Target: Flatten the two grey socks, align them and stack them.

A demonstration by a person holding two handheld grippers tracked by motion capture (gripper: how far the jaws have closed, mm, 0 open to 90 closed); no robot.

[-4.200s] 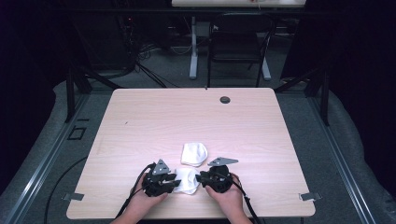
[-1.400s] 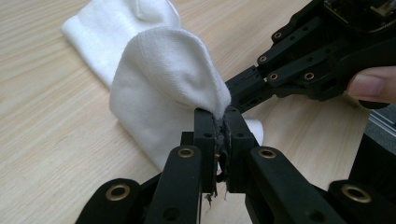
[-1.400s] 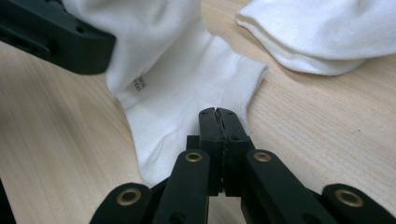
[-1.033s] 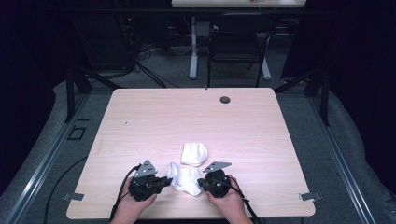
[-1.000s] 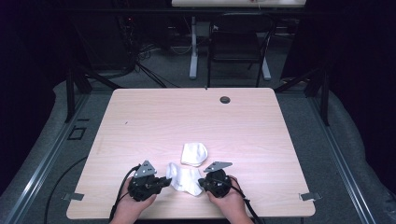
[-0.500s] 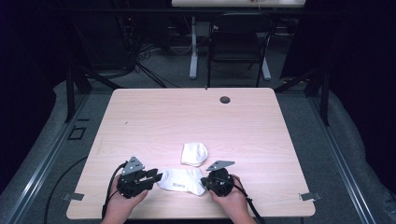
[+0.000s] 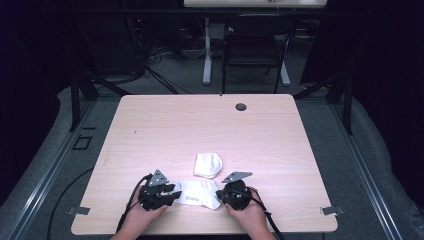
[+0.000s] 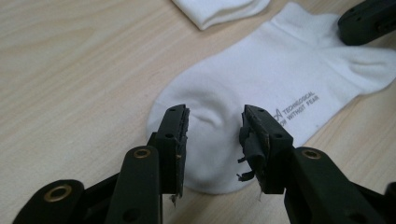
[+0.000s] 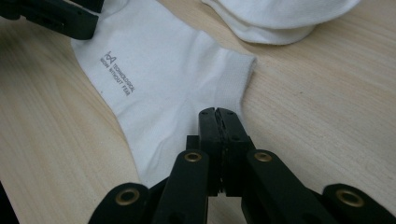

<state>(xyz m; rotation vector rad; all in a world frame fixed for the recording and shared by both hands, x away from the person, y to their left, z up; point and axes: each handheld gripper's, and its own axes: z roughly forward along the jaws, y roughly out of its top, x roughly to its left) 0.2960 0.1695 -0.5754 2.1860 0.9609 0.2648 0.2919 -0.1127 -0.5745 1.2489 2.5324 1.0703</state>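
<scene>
A white sock (image 7: 196, 193) with grey lettering lies flat near the table's front edge, between my two grippers. My left gripper (image 7: 172, 192) is at its toe end. In the left gripper view its jaws (image 8: 212, 133) stand apart over the toe of the sock (image 8: 261, 74) without pressing it; they have just been opening. My right gripper (image 7: 222, 192) is at the cuff end. In the right gripper view it (image 9: 218, 116) is shut, pinching the sock's (image 9: 159, 70) fabric near the heel. A second, folded white sock (image 7: 207, 164) lies just behind.
The light wooden table (image 7: 200, 125) has a dark cable grommet (image 7: 241, 106) near its far edge. A black chair (image 7: 252, 50) and a desk leg stand on the floor beyond the table. Cables trail from both grippers over the front edge.
The left gripper has moved left and down, drawing the sock out flat, and its jaws have opened off the toe. The right gripper has kept still and shut.
</scene>
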